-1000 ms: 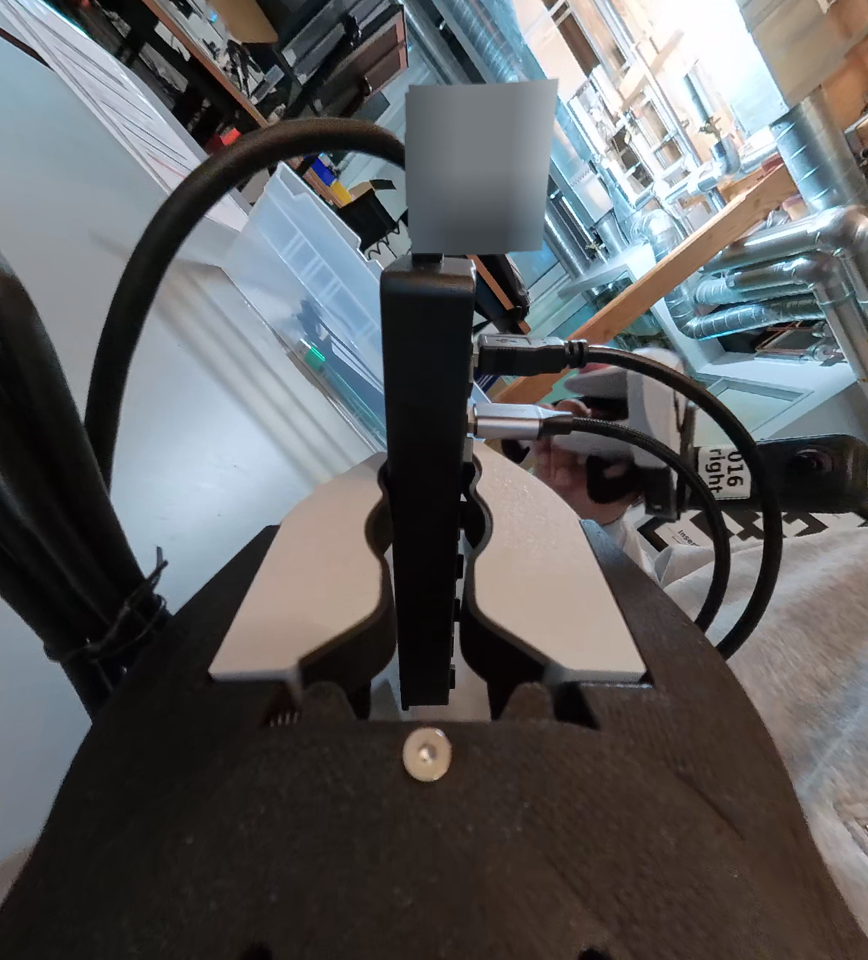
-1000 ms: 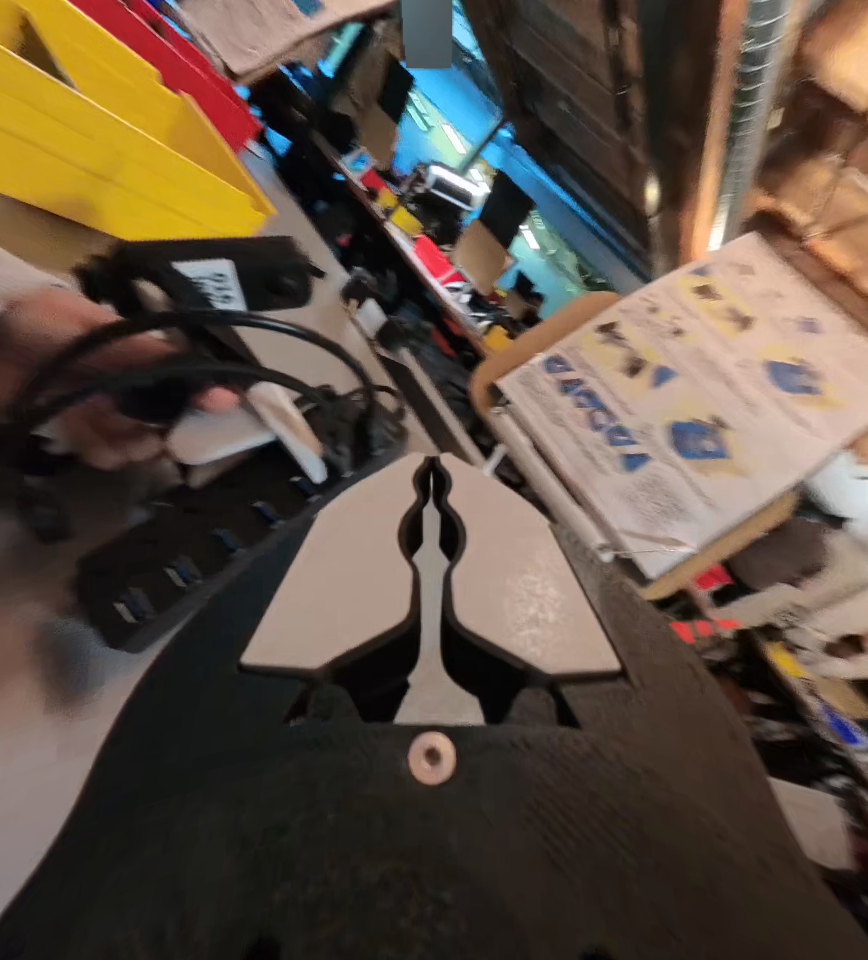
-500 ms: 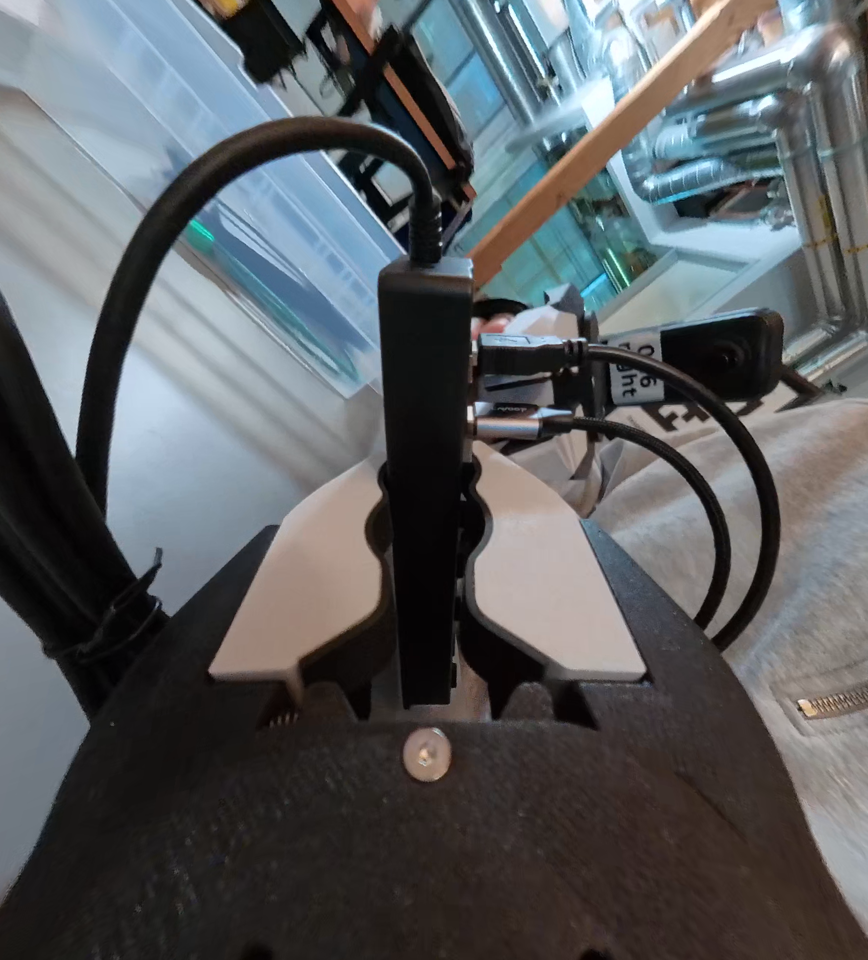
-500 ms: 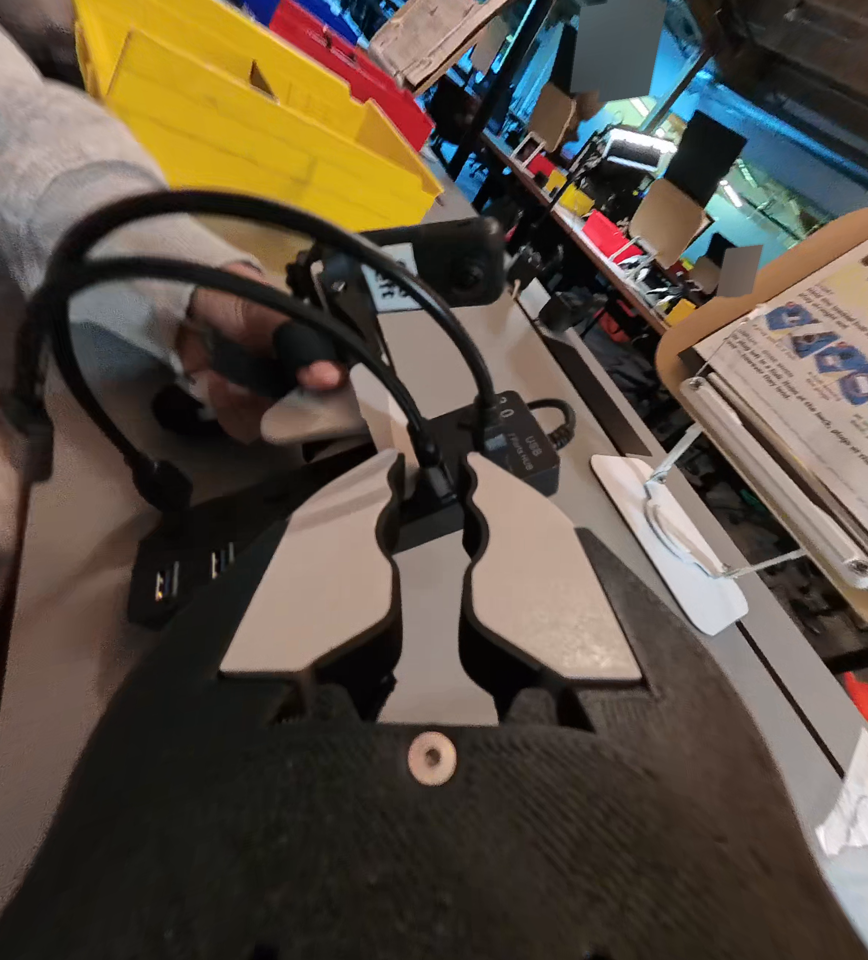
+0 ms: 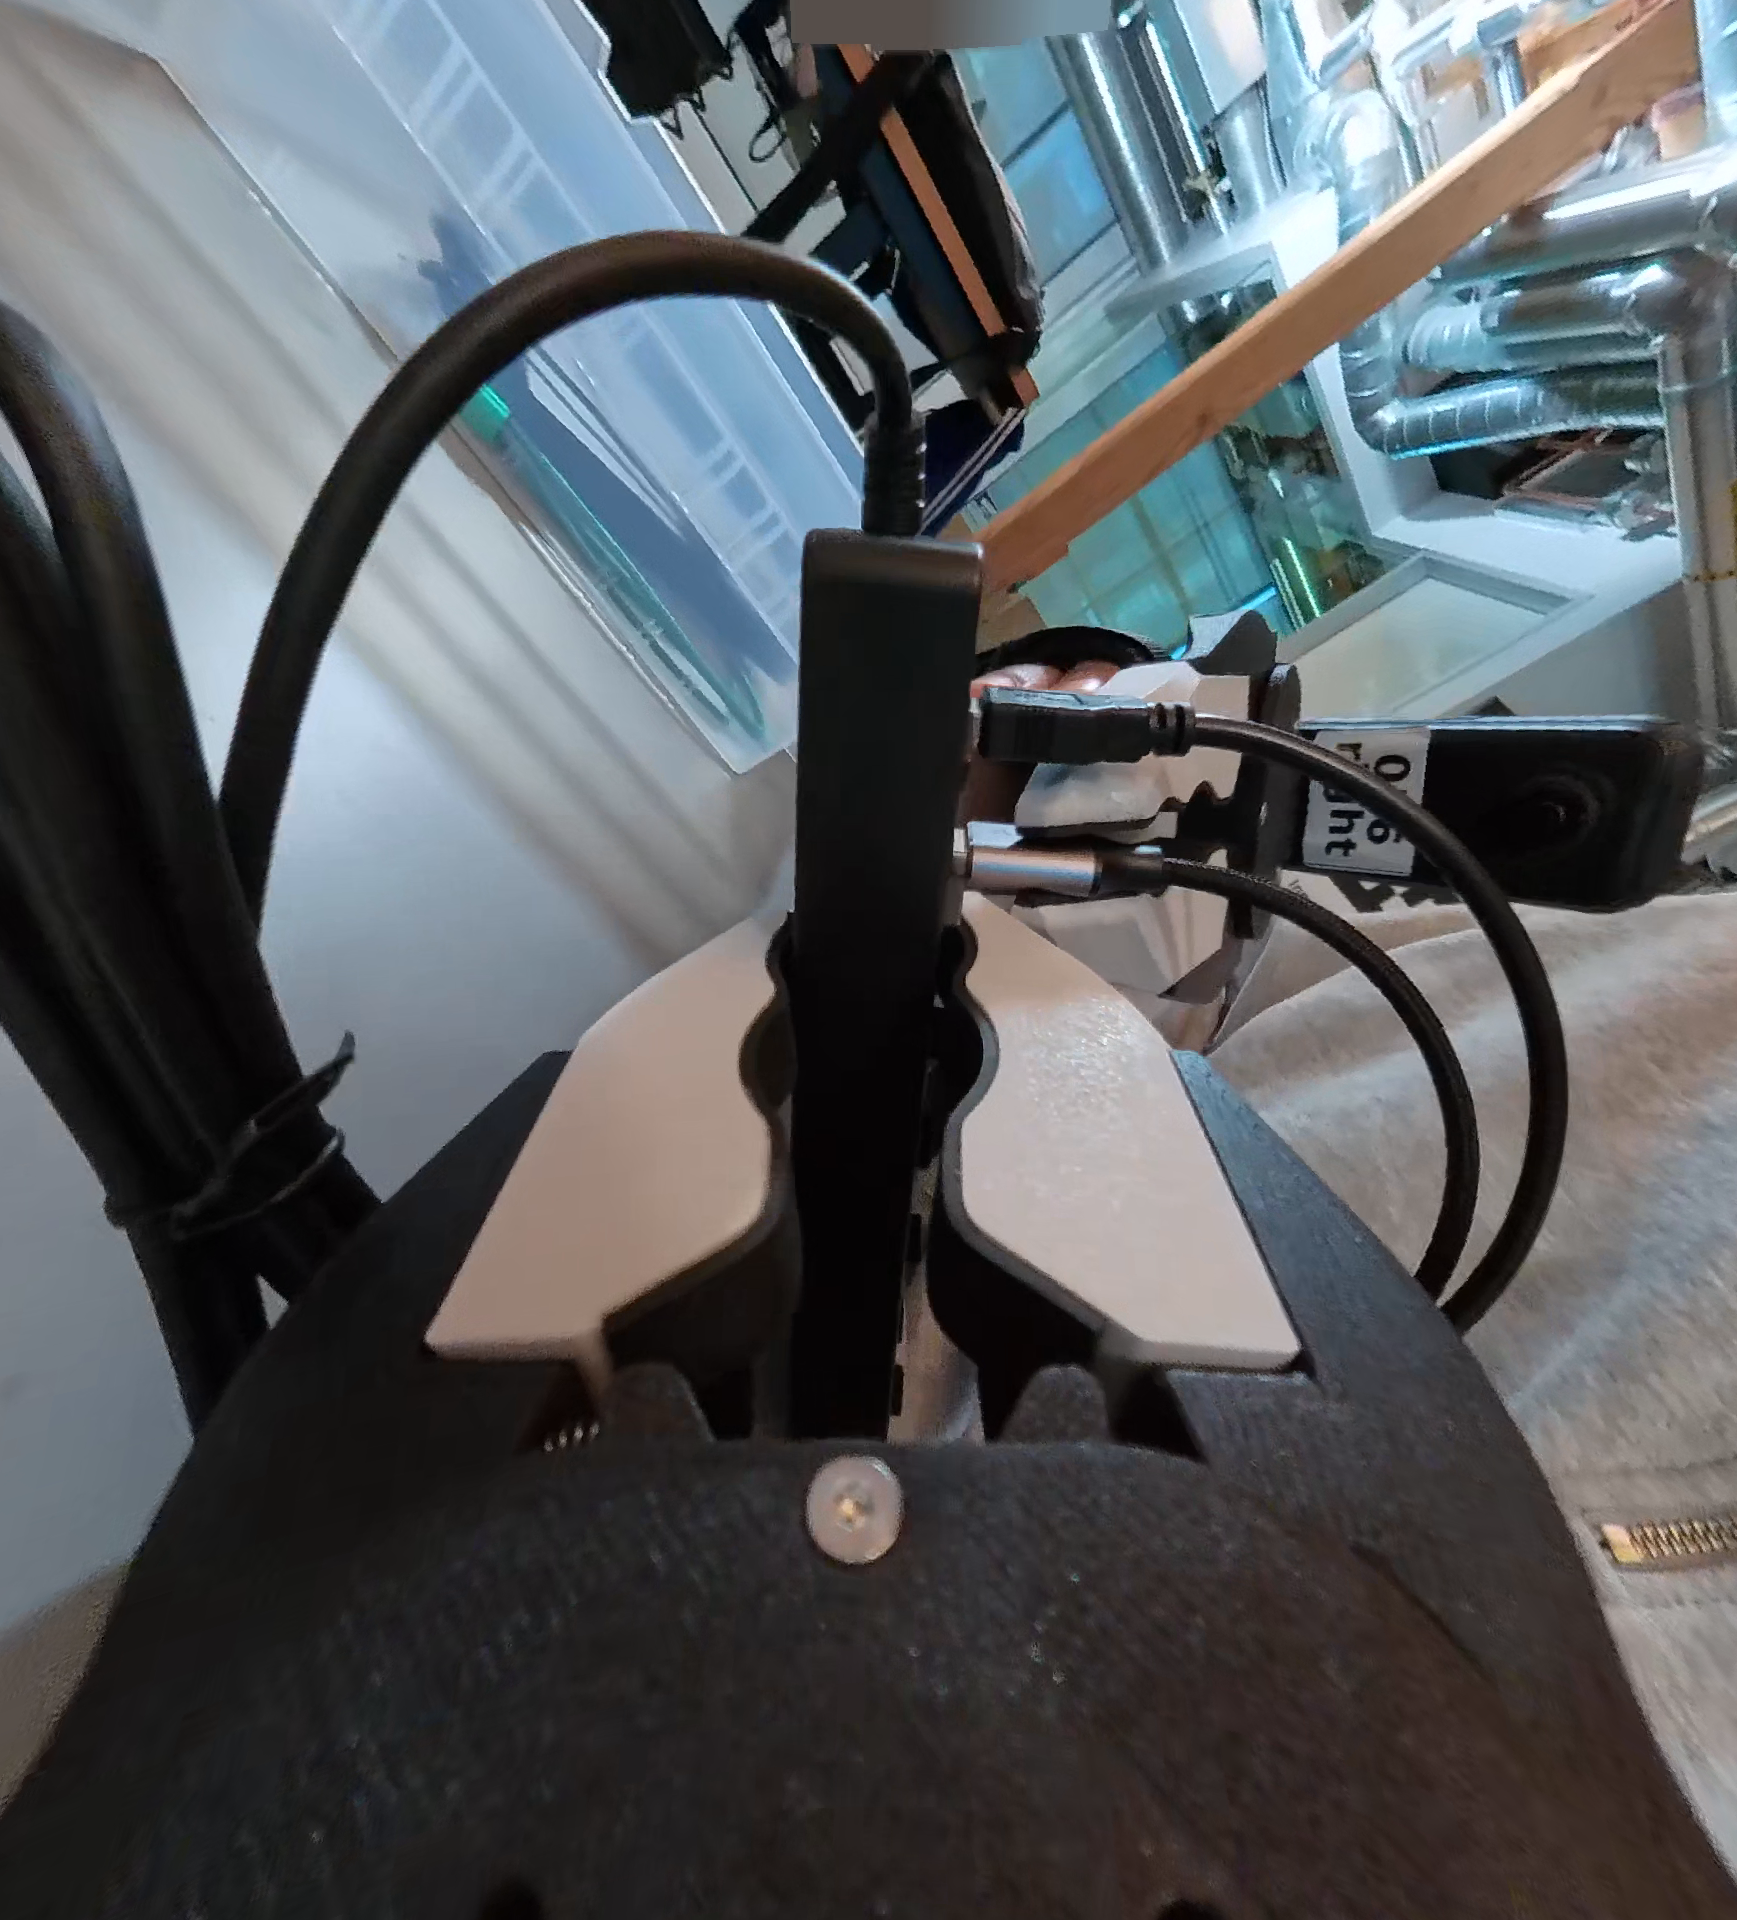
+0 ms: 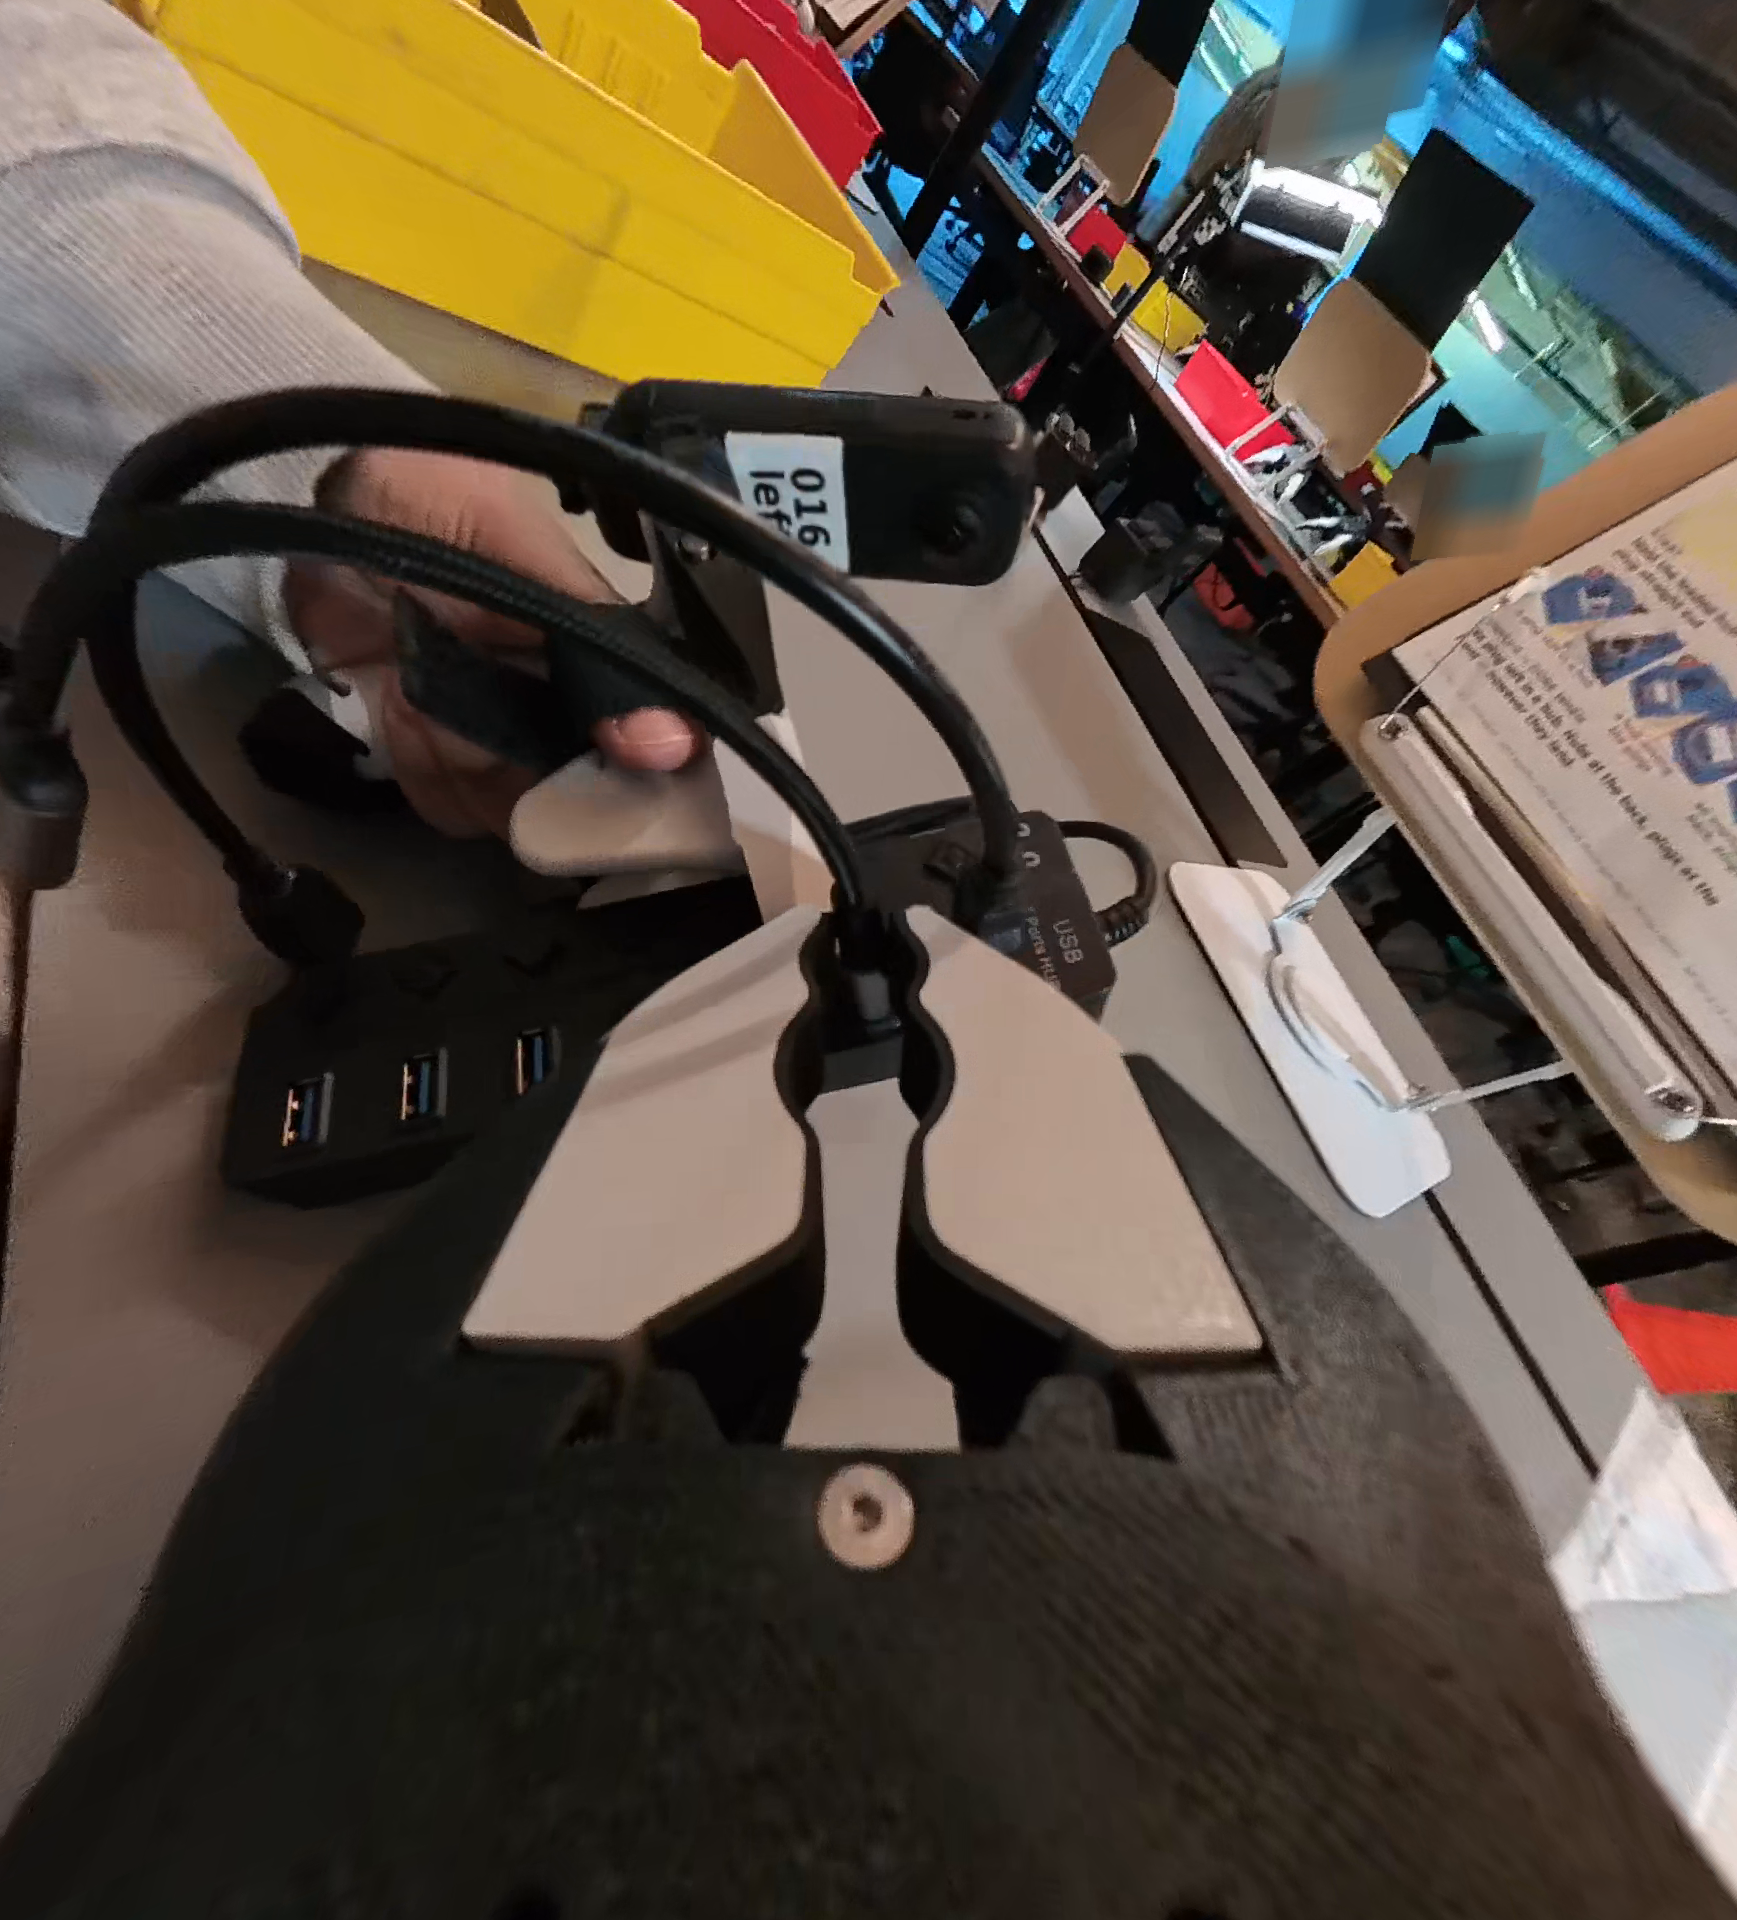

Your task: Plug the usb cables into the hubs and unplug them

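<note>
Left wrist view, left gripper [image 5: 869,997]: its two fingers are closed tight on a black hub [image 5: 879,831] that stands edge-up between them.
Left wrist view, plugs: a black plug [image 5: 1056,725] and below it a silver plug [image 5: 1040,868] sit in the hub's right face, just beyond the fingertips; both cables loop away to the right.
Left wrist view, only here: the hub's own lead [image 5: 552,343] arches over to the left, beside a tied cable bundle [image 5: 64,831]. The right gripper [image 5: 1186,821] shows beyond the plugs.
Right wrist view, right gripper [image 6: 864,1023]: its fingers stand a narrow gap apart with the braided cable's plug [image 6: 866,997] between the tips; whether they press it yet cannot be told.
Right wrist view, only here: three free ports [image 6: 417,1086] on the hub, left of the fingers, and a document stand [image 6: 1622,790] far right on the table [image 6: 999,665].
Step in hand: likely the unplugging, taking hold of the braided cable's plug.
Next move: probably a firm pinch on the plug, then a straight pull away from the hub while the left gripper holds it fast.
</note>
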### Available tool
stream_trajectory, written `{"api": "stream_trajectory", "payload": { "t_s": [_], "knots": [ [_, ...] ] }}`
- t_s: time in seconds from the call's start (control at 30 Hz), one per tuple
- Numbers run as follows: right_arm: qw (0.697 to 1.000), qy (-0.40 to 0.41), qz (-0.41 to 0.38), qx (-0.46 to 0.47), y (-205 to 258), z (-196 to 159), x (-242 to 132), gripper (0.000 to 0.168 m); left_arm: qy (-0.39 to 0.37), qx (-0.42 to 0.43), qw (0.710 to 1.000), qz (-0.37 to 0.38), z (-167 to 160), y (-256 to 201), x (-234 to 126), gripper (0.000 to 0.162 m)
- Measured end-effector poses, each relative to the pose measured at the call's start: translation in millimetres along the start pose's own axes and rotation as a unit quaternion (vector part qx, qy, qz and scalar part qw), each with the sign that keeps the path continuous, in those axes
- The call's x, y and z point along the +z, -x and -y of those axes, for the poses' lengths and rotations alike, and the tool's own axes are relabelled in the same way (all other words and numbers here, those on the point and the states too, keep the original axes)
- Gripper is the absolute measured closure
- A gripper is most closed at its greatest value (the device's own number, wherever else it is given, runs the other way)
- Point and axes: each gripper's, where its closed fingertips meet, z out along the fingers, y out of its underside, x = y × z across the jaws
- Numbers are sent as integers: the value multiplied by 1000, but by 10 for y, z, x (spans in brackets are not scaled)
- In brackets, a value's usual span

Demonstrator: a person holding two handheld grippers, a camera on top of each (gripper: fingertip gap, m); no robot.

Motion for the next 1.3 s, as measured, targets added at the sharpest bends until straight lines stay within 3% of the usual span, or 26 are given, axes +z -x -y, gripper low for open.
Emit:
{"api": "stream_trajectory", "payload": {
  "t_s": [0.23,0.4,0.6,0.8,0.93,0.97,1.0,1.03,1.07,1.1,1.17,1.3],
  "knots": [
    [998,-5,7,57,-44,-5,2,158,-14,2,1000,24,44,19,0,137],
    [989,-35,24,139,-85,61,-27,158,-22,-18,1000,0,66,-54,4,138],
    [999,8,-17,33,-49,34,-16,158,-24,-25,999,13,62,-21,2,137],
    [986,-45,11,160,-128,107,-39,158,-34,-10,999,13,114,-73,-8,138],
    [991,-37,3,130,-110,106,-33,158,-35,-25,999,8,110,-61,-12,138],
    [992,-57,2,109,-93,194,-62,159,-35,-27,998,46,95,65,-24,138],
    [983,-132,12,129,-90,485,-173,160,-55,-29,992,110,117,338,-111,136],
    [972,-163,24,168,-102,693,-256,160,-98,-95,989,59,256,279,-199,138],
    [982,-132,-7,138,-141,658,-247,159,-120,-96,988,27,372,132,-272,137],
    [991,-94,-51,78,-188,524,-228,160,-109,-43,993,31,402,-5,-288,137],
    [988,-101,-40,106,-198,450,-233,160,-77,38,993,81,365,-32,-258,138],
    [975,-133,-38,175,-368,398,-270,160,-96,-18,993,61,333,120,-267,137]
  ]
}}
